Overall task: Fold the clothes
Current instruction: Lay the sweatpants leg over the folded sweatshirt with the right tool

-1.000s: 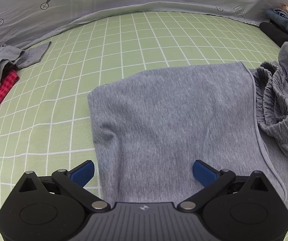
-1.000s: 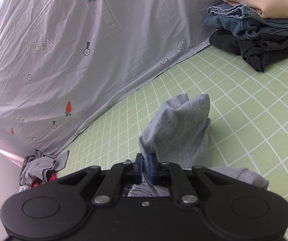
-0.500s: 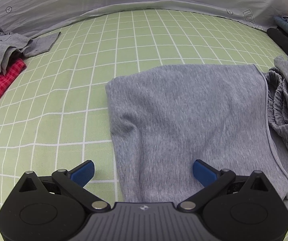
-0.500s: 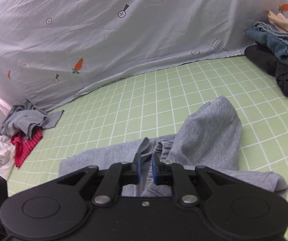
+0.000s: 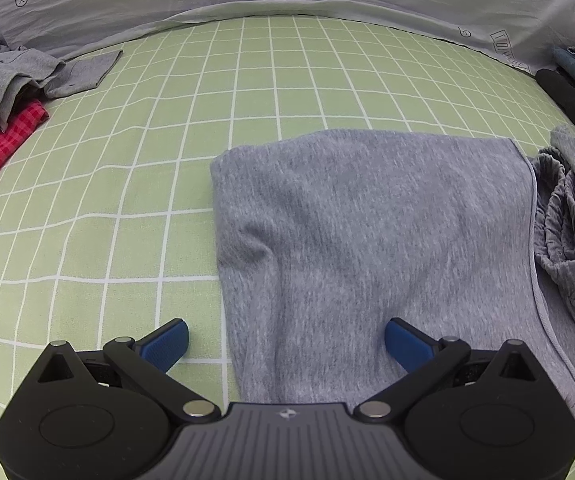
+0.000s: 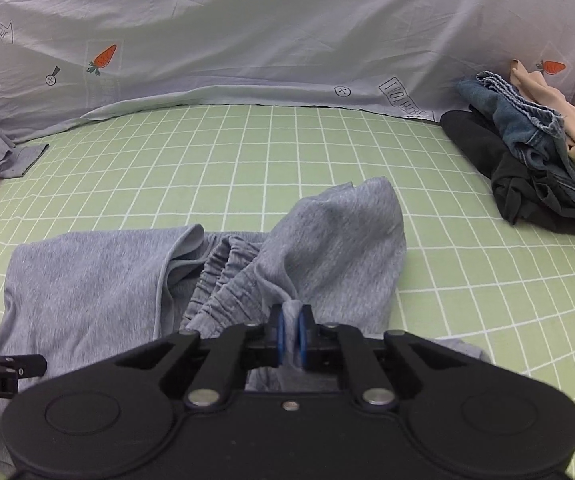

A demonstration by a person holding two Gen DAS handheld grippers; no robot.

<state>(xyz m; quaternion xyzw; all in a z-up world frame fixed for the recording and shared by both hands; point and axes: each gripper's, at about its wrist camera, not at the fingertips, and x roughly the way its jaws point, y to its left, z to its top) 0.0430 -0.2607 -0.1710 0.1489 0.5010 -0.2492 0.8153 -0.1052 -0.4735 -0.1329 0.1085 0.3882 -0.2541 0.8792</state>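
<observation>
Two blue-padded grippers worked: right gripper (image 6: 290, 336) pinched soft grey marl fleece trousers (image 6: 87, 280) at six o'clock; left gripper (image 5: 286, 344) gaped wide.

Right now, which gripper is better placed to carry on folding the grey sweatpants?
Probably right. The right gripper is shut on the grey sweatpants near the bunched waistband, while the left gripper is open, holding nothing, over the flat folded part.

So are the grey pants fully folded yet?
No. The grey pants lie partly folded; the right gripper holds one bunched end raised.
</observation>
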